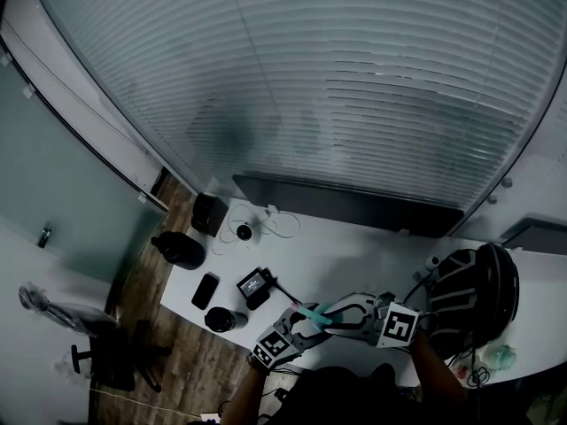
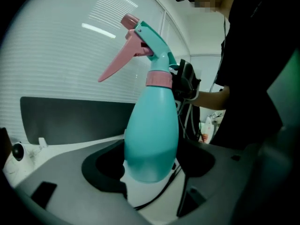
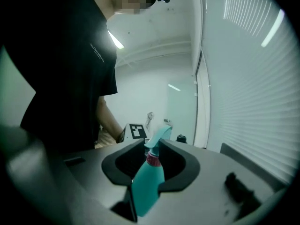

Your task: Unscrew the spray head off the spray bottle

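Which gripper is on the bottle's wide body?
The left gripper: its jaws clamp the teal spray bottle low; the right gripper sits up at the pink collar.

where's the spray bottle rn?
Head view, lower centre, above the near edge of the white desk: spray bottle, body clamped in the left gripper, collar end between jaws of the right gripper.
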Demonstrator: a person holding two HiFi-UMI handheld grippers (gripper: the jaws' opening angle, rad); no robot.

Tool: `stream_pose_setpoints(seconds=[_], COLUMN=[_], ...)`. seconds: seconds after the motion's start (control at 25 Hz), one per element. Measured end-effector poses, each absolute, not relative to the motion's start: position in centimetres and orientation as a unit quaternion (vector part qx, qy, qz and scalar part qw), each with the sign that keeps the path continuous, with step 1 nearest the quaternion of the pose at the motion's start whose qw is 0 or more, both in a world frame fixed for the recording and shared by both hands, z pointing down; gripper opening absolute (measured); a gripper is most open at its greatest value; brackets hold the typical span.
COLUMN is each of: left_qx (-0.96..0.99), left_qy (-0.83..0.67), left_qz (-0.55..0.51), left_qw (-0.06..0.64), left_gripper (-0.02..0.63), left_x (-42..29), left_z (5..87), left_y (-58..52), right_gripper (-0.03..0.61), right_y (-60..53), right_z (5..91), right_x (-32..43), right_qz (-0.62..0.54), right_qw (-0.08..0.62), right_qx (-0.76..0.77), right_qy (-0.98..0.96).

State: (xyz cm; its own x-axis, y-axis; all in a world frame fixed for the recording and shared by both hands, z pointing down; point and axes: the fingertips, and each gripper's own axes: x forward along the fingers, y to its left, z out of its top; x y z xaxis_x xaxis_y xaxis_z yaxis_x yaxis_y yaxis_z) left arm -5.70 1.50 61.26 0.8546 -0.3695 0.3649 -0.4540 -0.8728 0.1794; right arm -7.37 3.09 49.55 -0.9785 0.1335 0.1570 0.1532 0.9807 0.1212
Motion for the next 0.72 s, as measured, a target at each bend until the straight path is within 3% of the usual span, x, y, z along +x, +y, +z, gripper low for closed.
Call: stream_pose_setpoints(seconds=[0.2, 0.44, 0.6, 0.72], left_qx=[0.967, 0.899, 0.913, 0.927], left_qy=[-0.145, -0.377, -0.353, -0.297], left_qz=[0.152, 0.215, 0.175, 0.191], left_qw=[0.143, 0.057, 0.110, 0.122], left_gripper=[0.350, 0.350, 0.350, 0.350], left_x=[-5.2, -7.8, -5.9, -5.5], left_z=[60.5, 61.8, 61.9, 62.4], left_y=[3.4, -2.6, -1.5, 0.3], right_gripper=[0.084, 0.083, 0.083, 0.083], right_y=[4.5, 0.6, 1.1, 2.3], right_z=[48.9, 49.6, 50.0, 50.6], right_x=[-7.1, -8.3, -8.9, -8.5], right_qz=[-0.032, -0.125, -0.105, -0.123], right_qw=[0.064, 0.094, 0.095, 0.132], right_qx=[-0.125, 0.059, 0.056, 0.000], right_qy=[-0.990, -0.986, -0.988, -0.984])
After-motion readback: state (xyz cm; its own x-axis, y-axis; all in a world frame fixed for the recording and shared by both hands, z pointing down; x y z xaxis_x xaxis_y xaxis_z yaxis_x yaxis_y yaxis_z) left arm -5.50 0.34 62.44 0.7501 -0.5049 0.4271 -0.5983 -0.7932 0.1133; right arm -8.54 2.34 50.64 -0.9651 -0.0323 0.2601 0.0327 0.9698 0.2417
